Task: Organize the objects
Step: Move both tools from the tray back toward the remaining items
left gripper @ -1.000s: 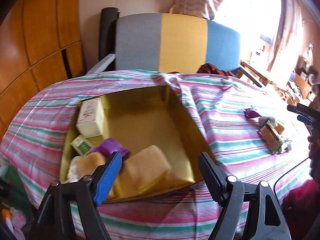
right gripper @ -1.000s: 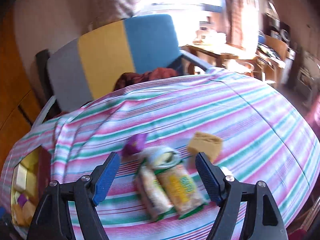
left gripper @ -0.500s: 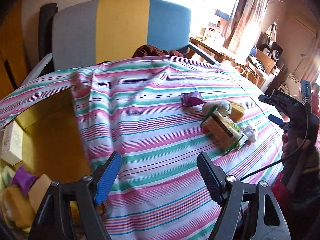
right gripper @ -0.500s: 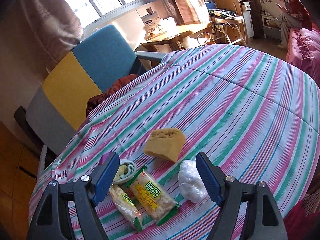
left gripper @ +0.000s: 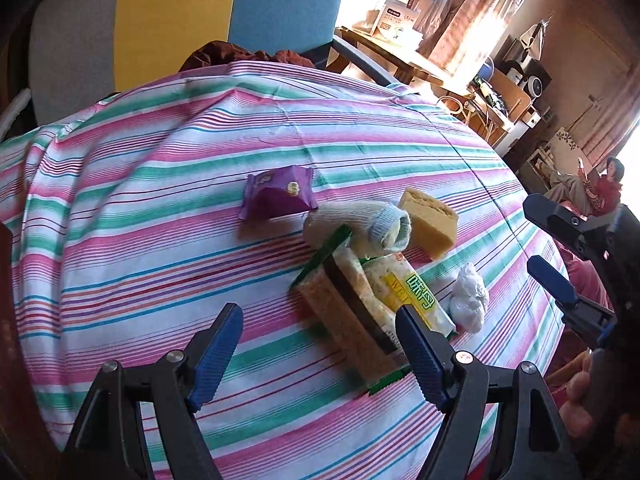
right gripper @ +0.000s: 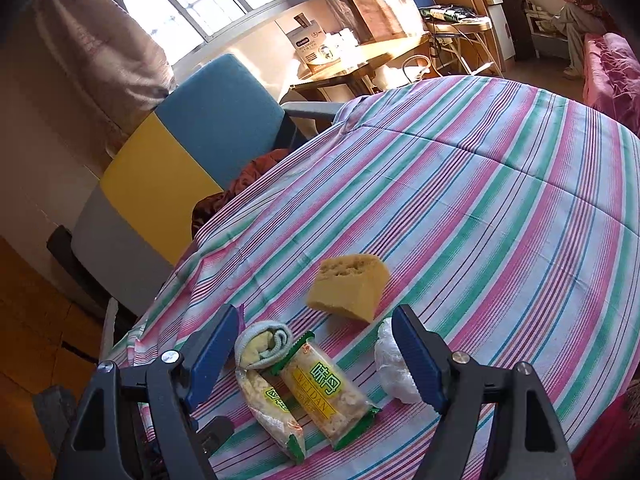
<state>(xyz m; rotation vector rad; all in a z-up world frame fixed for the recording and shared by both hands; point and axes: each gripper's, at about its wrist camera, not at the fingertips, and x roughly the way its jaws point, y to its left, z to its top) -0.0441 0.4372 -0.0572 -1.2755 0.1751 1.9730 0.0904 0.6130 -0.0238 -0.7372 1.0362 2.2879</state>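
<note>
On the striped tablecloth (left gripper: 160,216) lie a purple snack packet (left gripper: 278,197), a rolled sock (left gripper: 368,226), a yellow sponge (left gripper: 430,222), two green-edged cracker packs (left gripper: 360,304) and a white crumpled wrap (left gripper: 468,298). My left gripper (left gripper: 316,354) is open and empty, just in front of the cracker packs. My right gripper (right gripper: 316,354) is open and empty over the same pile: sock (right gripper: 262,342), cracker packs (right gripper: 320,390), sponge (right gripper: 348,286), wrap (right gripper: 394,364). The right gripper also shows at the right edge of the left wrist view (left gripper: 548,252).
A grey, yellow and blue chair (left gripper: 180,12) stands behind the table with a dark red cloth (left gripper: 248,58) on its seat. A wooden desk (right gripper: 360,64) with a box stands by the window. The table edge drops off at the right.
My left gripper has swung right, away from the gold box of sorted items, and closed in on the pile. My right gripper has tilted and moved slightly nearer the sponge.
</note>
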